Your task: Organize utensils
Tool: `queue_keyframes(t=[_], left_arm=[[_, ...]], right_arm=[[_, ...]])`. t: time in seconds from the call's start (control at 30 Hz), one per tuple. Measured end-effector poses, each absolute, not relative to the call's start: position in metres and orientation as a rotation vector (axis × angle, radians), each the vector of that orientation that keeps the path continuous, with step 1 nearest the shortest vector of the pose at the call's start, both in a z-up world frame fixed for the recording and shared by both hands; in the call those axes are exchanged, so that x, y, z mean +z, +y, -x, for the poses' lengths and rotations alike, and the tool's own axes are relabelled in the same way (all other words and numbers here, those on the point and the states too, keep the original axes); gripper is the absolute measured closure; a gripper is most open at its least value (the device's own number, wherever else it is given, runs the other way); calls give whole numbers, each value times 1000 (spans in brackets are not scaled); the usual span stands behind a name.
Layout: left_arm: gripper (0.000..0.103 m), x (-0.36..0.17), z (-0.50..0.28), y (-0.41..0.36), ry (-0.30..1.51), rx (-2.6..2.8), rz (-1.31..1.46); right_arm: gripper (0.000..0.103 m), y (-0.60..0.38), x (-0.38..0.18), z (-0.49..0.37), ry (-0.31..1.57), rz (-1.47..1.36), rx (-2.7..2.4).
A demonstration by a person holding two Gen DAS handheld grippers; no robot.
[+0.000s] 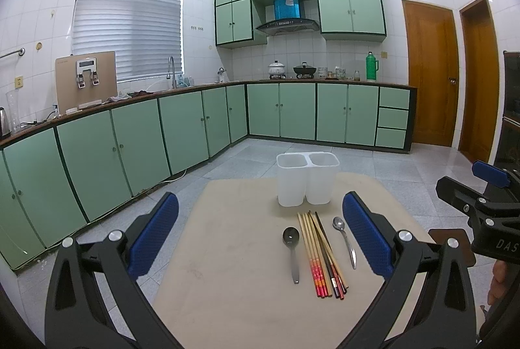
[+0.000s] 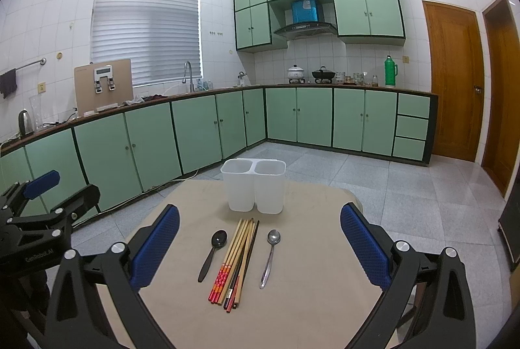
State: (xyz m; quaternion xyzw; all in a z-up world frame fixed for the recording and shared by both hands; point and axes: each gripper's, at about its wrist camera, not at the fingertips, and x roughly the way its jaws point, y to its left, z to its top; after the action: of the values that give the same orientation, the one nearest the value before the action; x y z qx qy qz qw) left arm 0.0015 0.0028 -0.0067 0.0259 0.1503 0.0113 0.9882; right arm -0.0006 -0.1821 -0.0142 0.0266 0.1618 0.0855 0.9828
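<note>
White two-compartment holder upright at frame centre on beige table, both bins apparently unfilled. Chopsticks, dark spoon, steel spoon lying just below. Left tool, right tool spread wide, gripping nothing. Sorting not yet begun; likely next: descend lower centre, pinch one utensil.

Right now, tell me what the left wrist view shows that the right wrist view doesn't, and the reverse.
Only the left wrist view shows the right gripper at its right edge. Only the right wrist view shows the left gripper at its left edge and a dark towel on the wall rail. Both show the table, the empty two-part white holder, the chopsticks and two spoons, one on each side of them, with both grippers' jaws open.
</note>
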Motion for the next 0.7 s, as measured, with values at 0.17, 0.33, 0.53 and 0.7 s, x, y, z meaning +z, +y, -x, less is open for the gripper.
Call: queue_keyframes(t=[0.17, 0.33, 0.53, 0.7], left_arm=[[5, -7, -1, 4, 304, 25, -52], [5, -7, -1, 4, 304, 25, -51], [5, -7, -2, 4, 304, 27, -53], [5, -8, -5, 5, 310, 29, -53]], right_arm=[[6, -182, -15, 0, 326, -54, 172], [6, -182, -15, 0, 327, -54, 172], [6, -182, -15, 0, 326, -55, 173], [6, -183, -15, 0, 327, -55, 172]])
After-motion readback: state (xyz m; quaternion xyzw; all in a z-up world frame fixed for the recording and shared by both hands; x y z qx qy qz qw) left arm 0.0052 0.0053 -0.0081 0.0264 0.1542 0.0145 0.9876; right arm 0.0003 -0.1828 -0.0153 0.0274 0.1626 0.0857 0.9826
